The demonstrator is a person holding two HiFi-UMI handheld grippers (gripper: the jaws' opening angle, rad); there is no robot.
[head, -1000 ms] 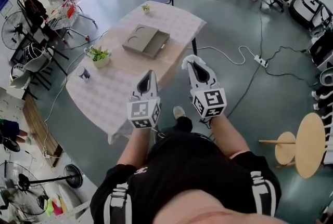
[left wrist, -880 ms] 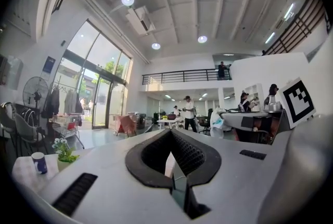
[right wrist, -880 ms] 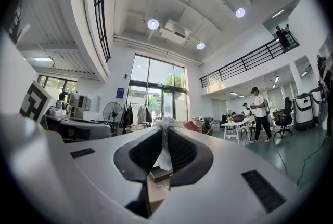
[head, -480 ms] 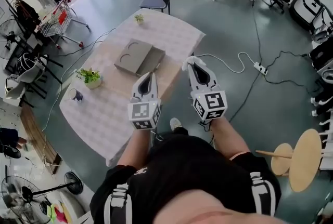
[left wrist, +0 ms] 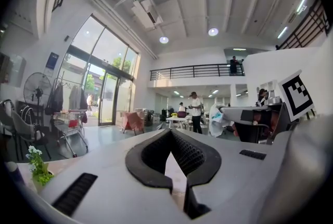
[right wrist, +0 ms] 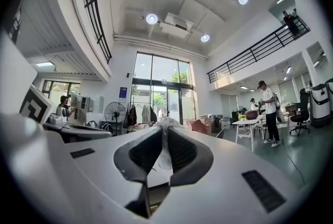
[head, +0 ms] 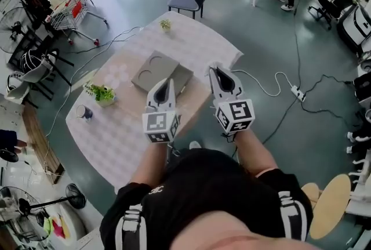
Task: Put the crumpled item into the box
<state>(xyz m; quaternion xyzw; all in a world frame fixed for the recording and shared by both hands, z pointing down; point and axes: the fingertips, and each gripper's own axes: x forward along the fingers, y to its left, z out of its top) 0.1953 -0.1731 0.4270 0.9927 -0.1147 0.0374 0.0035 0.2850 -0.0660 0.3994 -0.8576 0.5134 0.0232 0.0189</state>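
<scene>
Over a cloth-covered surface point(head: 124, 127), a person holds two claws side by side. The right claw point(head: 217, 71) is clamped on a scrap of crumpled plastic point(right wrist: 163, 155), which is pinched between its pads and pokes out past the tips. The left claw point(head: 165, 82) is closed tip to tip with nothing in it. A flat grey box point(head: 156, 69) lies on the surface just ahead of the left claw and to the left of the right claw. A potted plant point(head: 103, 94) and a cup point(head: 85, 112) stand well off to the left claw's left.
</scene>
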